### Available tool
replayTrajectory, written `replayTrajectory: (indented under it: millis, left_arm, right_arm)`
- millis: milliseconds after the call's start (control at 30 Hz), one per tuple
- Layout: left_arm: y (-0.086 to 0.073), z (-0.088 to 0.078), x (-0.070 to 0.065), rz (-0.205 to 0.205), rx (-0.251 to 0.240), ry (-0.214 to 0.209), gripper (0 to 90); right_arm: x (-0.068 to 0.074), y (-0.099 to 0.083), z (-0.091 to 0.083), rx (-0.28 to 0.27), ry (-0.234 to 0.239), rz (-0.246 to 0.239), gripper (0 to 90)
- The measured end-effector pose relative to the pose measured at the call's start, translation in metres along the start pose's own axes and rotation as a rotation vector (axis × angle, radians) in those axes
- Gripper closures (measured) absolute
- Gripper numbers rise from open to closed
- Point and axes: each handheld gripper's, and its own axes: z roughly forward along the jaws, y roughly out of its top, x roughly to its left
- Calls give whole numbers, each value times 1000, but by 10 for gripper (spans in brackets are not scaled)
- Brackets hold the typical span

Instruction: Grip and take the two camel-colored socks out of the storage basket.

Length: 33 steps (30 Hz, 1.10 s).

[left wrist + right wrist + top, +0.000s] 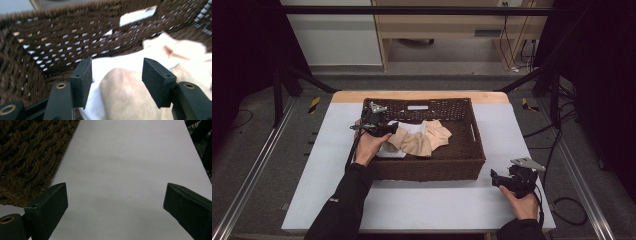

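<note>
Left tool (116,75) agape around beige cloth (130,97); right tool (115,202) wide, empty

- A dark brown woven basket (427,167) is sitting at the table's centre, stretching toward twelve o'clock.
- Beige cloth pieces (419,140) are lying crumpled inside it, spreading toward three o'clock.
- A white cloth (120,62) is lying under them, showing at nine o'clock.
</note>
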Motion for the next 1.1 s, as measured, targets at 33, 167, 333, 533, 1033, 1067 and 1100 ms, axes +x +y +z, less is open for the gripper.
replayTrajectory:
  millis: [33,167,333,533,1033,1067,1100]
  left_arm:
    - [-1,1,0,1,8,-3,394]
    - [-5,7,0,1,63,-11,381]
    - [-7,8,0,18,83,8,408]
    - [-9,12,-3,42,126,-10,461]
    - [-11,14,-9,52,251,-60,813]
    - [-11,12,-9,55,256,-63,821]
    - [-11,12,-10,49,246,-61,826]
  right_arm:
    - [0,0,0,3,-1,-1,58]
    - [0,0,1,7,-5,-3,58]
    - [1,0,2,16,-14,-1,58]
    - [1,0,3,25,-9,5,58]
    - [1,-1,3,32,-12,-13,59]
    - [2,-1,3,31,-12,-7,59]
    - [2,-1,3,30,-13,-11,59]
